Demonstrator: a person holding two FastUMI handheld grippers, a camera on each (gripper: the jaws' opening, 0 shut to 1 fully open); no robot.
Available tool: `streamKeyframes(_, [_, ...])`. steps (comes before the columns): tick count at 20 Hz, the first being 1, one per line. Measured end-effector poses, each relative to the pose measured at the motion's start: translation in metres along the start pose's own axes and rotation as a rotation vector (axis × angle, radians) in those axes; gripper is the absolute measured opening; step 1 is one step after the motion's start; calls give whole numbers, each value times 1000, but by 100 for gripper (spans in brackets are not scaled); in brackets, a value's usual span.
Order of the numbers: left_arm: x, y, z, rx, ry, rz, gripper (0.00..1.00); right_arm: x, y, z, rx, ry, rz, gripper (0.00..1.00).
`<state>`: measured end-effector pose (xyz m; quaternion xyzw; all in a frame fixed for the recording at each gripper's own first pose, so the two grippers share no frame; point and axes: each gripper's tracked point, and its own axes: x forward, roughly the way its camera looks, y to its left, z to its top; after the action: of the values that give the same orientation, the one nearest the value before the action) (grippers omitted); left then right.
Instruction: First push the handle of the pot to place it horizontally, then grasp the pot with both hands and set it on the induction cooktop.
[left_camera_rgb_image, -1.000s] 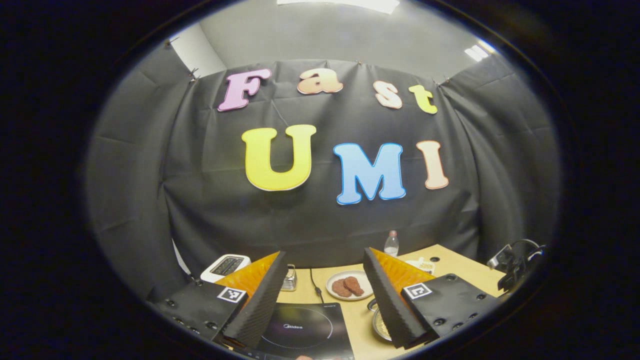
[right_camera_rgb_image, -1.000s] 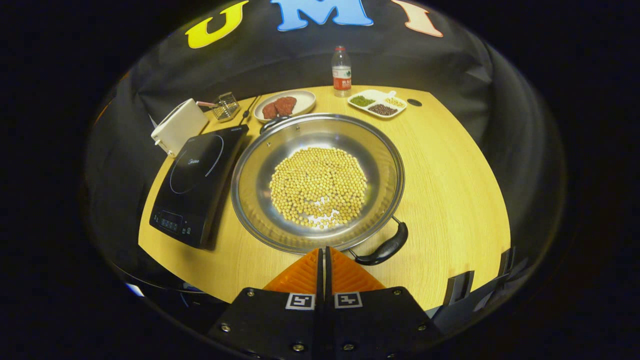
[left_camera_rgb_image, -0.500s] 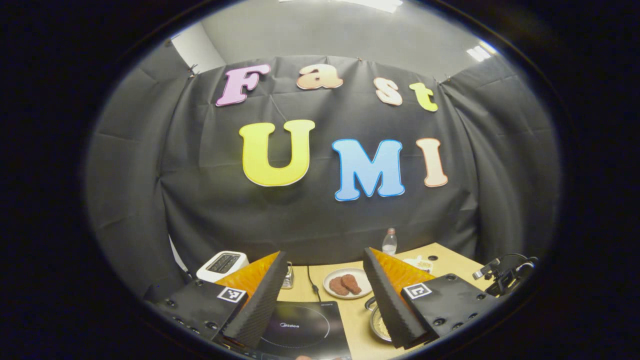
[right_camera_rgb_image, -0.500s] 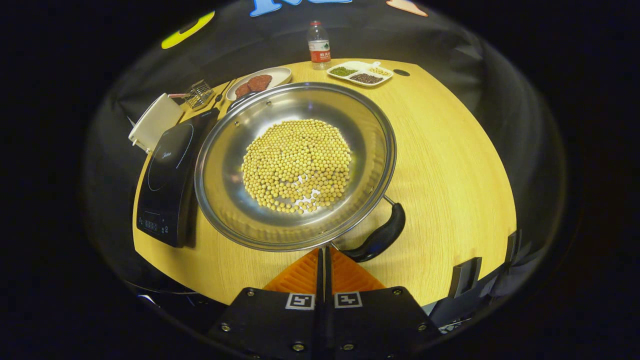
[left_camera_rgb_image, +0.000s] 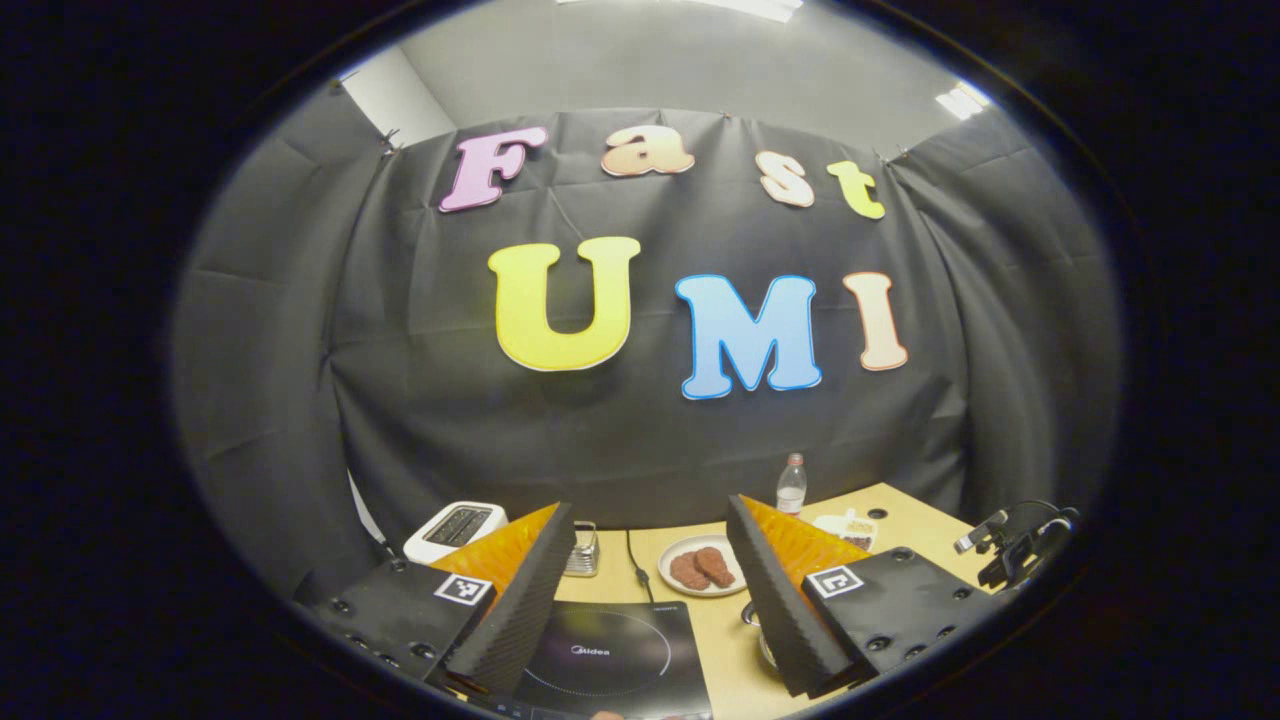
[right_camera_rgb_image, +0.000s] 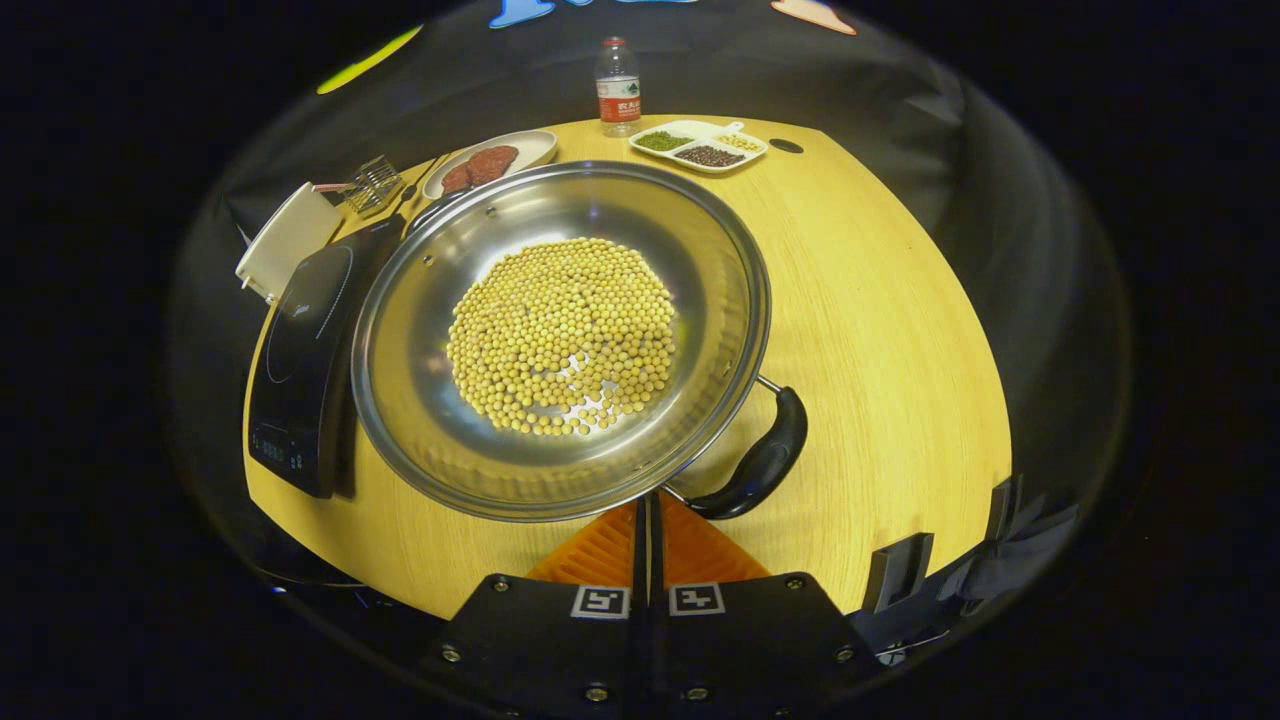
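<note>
A wide steel pot (right_camera_rgb_image: 410, 400) holding soybeans (right_camera_rgb_image: 560, 335) sits mid-table in the right gripper view. Its near black handle (right_camera_rgb_image: 762, 465) points toward the lower right, and its far handle (right_camera_rgb_image: 430, 207) lies toward the upper left. The black induction cooktop (right_camera_rgb_image: 300, 345) lies just left of the pot. My right gripper (right_camera_rgb_image: 648, 505) is shut and empty, its tips at the pot's near rim, left of the near handle. In the left gripper view my left gripper (left_camera_rgb_image: 648, 510) is open and empty above the cooktop (left_camera_rgb_image: 600, 655). A sliver of the pot (left_camera_rgb_image: 757, 625) shows beside its right finger.
On the wooden table (right_camera_rgb_image: 880, 330), a plate of meat (right_camera_rgb_image: 490, 160), a water bottle (right_camera_rgb_image: 617, 88) and a divided dish of beans (right_camera_rgb_image: 700, 148) stand at the back. A white toaster (right_camera_rgb_image: 280, 240) and a small wire rack (right_camera_rgb_image: 375, 185) stand behind the cooktop.
The right gripper has moved forward and lower to the pot's near rim, so the pot looms larger. The left gripper has shifted only slightly. Both jaws are unchanged.
</note>
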<state>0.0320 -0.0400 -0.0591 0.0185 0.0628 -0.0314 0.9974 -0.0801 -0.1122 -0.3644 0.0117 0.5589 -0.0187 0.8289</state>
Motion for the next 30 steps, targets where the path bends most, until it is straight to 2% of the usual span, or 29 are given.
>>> streamKeyframes(12, [7, -10, 0, 10, 5, 12, 98, 14, -61, 31, -61, -13, -127, 0])
streamKeyframes(15, [8, -14, -1, 13, 7, 12, 100, 16, -71, 42, -33, -23, -129, 0])
streamKeyframes(20, [13, -21, -7, 18, 22, 18, 92, 22, -87, 61, -3, -36, -135, 0])
streamKeyframes(30, [14, -28, -16, 27, 52, 45, 92, 32, -101, 96, -9, -84, -135, 1])
